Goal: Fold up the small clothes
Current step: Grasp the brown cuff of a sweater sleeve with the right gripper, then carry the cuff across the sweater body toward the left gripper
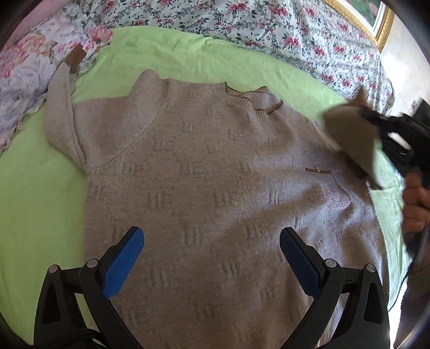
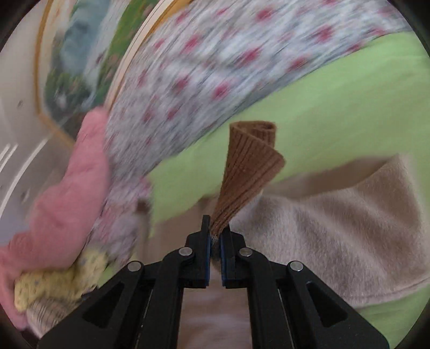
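A beige knit sweater (image 1: 215, 182) lies flat, front up, on a green sheet (image 1: 40, 188). My left gripper (image 1: 212, 257) is open and empty, hovering over the sweater's lower body. My right gripper (image 2: 215, 236) is shut on the brown ribbed cuff (image 2: 250, 166) of the sweater's right sleeve (image 2: 336, 228) and holds it lifted. In the left wrist view the right gripper (image 1: 376, 118) shows at the far right with the raised sleeve (image 1: 349, 134). The left sleeve (image 1: 60, 112) lies out to the side, its brown cuff (image 1: 76, 57) on the floral bedding.
Floral bedding (image 1: 295, 32) surrounds the green sheet at the back and left. A gold-framed picture (image 1: 376, 24) stands at the back right. In the right wrist view, pink (image 2: 67, 201) and yellow cloths (image 2: 53, 284) lie piled at the left.
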### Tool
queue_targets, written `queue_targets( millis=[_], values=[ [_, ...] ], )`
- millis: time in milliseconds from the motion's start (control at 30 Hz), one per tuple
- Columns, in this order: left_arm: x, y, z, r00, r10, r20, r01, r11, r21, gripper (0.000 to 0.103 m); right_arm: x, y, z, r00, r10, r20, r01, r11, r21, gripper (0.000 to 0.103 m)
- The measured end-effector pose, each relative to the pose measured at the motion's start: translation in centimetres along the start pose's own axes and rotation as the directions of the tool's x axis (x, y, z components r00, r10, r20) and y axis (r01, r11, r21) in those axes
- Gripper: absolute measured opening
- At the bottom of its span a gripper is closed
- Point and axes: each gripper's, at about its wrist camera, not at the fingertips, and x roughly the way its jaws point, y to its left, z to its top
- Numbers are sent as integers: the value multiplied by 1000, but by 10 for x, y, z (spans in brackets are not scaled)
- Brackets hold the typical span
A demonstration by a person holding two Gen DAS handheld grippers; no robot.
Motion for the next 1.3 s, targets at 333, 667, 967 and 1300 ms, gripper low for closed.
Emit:
queue_targets(
  millis=[333, 667, 967, 1300],
  values=[
    [5, 23, 5, 998, -58, -1, 58, 998, -32, 101, 146, 58, -64, 957, 66, -283, -73, 997, -15, 11],
    [71, 25, 52, 990, -131, -59, 122, 983, -138, 101, 77, 39, -47, 990, 101, -98, -98, 995, 29, 71],
    [73, 5, 76, 979, -203, 30, 206, 971, -119, 5, -30, -4, -41, 984, -64, 169, 52, 996, 76, 71],
    [39, 65, 73, 985, -106, 136, 129, 976, -175, 5, -55, -69, -17, 945, -282, 165, 253, 951, 176, 71]
  ],
)
